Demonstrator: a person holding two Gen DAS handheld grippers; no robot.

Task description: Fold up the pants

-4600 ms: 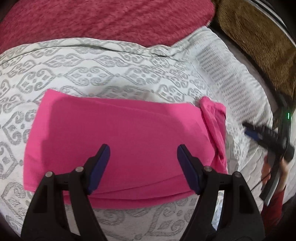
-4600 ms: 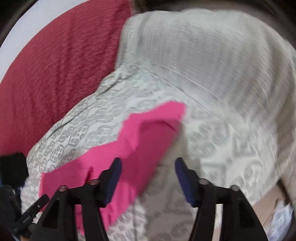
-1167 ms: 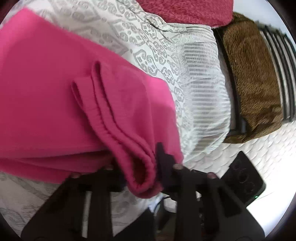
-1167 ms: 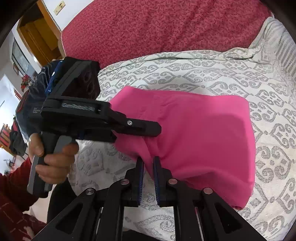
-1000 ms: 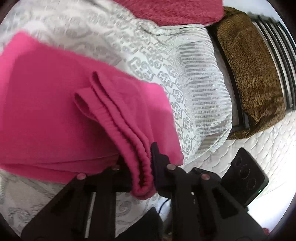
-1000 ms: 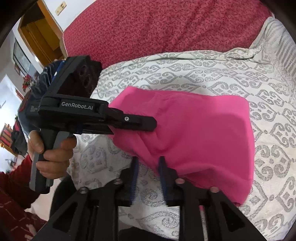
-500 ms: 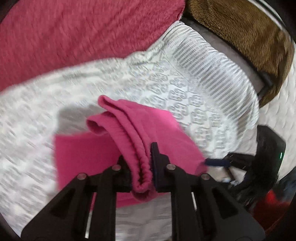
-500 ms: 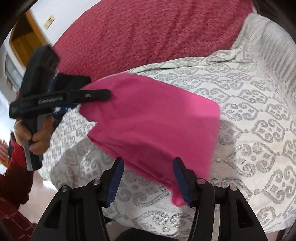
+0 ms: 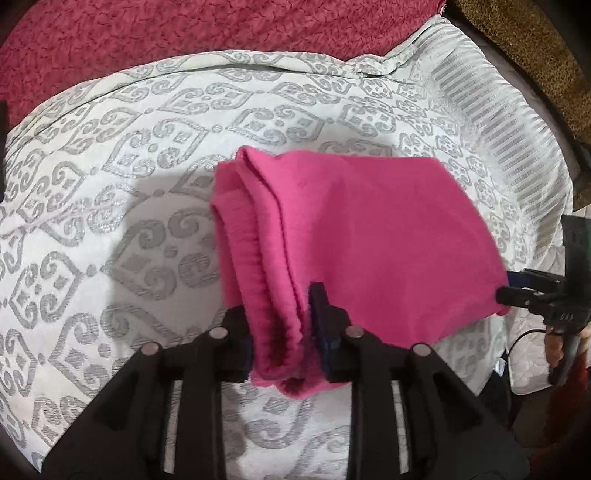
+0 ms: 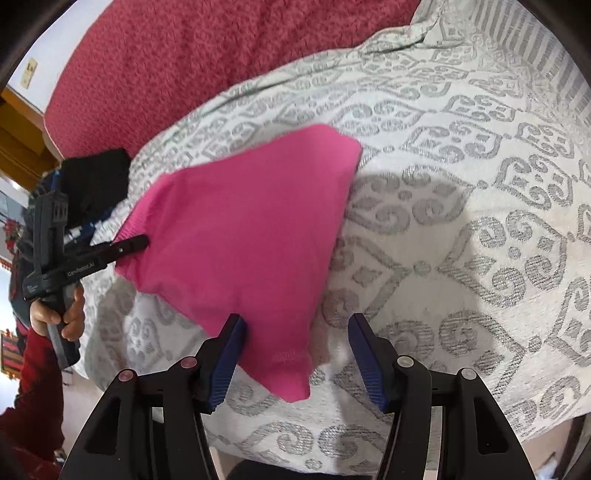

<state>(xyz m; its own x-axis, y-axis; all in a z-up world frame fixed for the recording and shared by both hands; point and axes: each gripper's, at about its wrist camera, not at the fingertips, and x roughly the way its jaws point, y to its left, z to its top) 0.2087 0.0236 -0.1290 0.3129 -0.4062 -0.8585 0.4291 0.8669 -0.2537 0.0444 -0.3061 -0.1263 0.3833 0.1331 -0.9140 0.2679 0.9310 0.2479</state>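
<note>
Left gripper (image 9: 282, 325): pinching the pink pants (image 9: 354, 236) — waistband end.
Right gripper (image 10: 295, 354): spread, pants corner at 11 o'clock.

Pants (image 9: 369, 236) solid hot pink; bedspread (image 9: 147, 147) off-white w/ grey scroll-and-diamond pattern, grey stripes at edge; blanket (image 9: 184, 33) dark red, textured; both grippers black w/ blue jaw pads.

Folded pink pants (image 9: 369, 236), lifted off bedspread
</note>
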